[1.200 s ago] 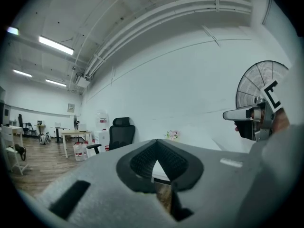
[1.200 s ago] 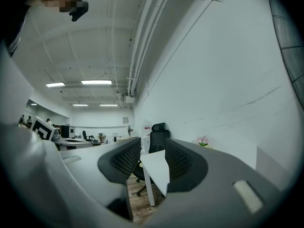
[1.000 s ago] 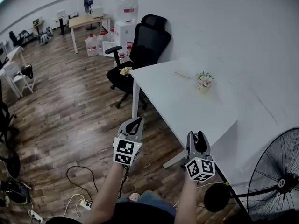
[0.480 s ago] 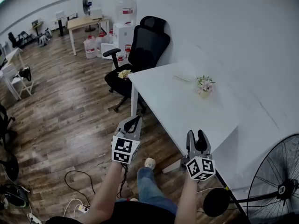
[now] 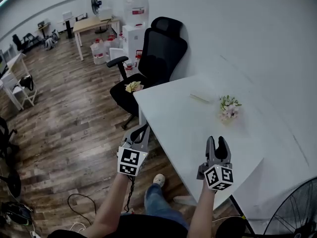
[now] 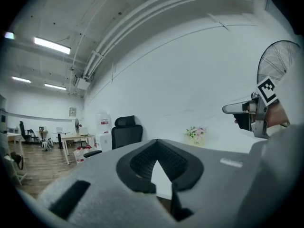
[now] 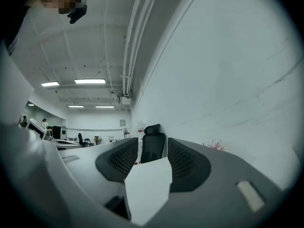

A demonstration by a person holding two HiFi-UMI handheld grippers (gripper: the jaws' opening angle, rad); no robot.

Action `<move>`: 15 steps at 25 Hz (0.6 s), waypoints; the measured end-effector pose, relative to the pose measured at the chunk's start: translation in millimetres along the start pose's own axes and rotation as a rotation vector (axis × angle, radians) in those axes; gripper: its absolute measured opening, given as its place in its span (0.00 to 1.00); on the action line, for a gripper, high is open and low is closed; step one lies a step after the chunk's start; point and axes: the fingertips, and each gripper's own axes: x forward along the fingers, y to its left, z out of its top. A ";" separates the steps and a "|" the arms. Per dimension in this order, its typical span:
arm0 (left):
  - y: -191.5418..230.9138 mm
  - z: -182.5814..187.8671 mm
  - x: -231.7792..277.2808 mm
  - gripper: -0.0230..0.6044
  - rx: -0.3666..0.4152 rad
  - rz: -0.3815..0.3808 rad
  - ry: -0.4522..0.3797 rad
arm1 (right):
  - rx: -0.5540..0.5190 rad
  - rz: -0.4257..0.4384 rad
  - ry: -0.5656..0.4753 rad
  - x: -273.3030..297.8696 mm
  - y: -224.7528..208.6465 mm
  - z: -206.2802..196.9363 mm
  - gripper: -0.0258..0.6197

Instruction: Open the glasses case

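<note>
Now right hand-held gripper (image 5: 217,140) overhangs table (image 5: 183,118) (closer than before).

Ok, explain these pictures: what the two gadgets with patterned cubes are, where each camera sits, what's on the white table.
Those are hand-held tools, no robot: a person carries a left gripper and a right gripper, each with a marker cube. The downward picture comes from a camera on the person's head; the other two ride on the grippers, looking along their jaws. The left jaws meet at the tips, the right stand apart; neither holds anything. On the white table are a flower pot and a flat pale object, too small to identify.
</note>
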 end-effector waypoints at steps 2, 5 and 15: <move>11.4 1.3 52.2 0.05 -0.001 -0.005 0.011 | 0.003 -0.009 0.018 48.2 -24.0 -6.5 0.33; 22.2 9.8 126.2 0.05 0.013 -0.030 0.012 | -0.003 -0.030 0.038 112.3 -58.5 -9.7 0.33; 38.0 15.8 269.2 0.05 0.007 -0.106 0.050 | -0.009 -0.082 0.113 230.4 -128.5 -27.4 0.33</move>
